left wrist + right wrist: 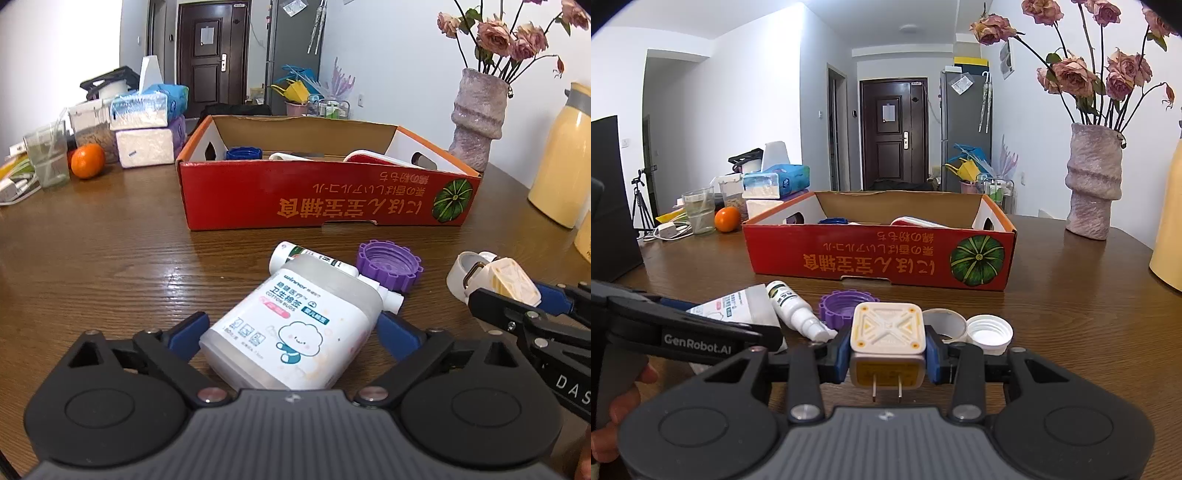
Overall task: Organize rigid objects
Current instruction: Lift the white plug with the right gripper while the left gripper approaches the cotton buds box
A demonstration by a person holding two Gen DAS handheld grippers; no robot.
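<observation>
A cotton bud box with a cartoon label lies between the fingers of my left gripper; the jaws stand wide, with a gap at each side. My right gripper is shut on a cream plug adapter, prongs toward the camera; it also shows in the left wrist view. A white spray bottle, a purple lid, a white tape roll and a white cap lie on the wooden table. The red cardboard box behind holds a blue lid and a red-white item.
A purple vase with dried roses and a yellow thermos stand right of the box. Tissue packs, an orange, a glass and chargers sit at the far left.
</observation>
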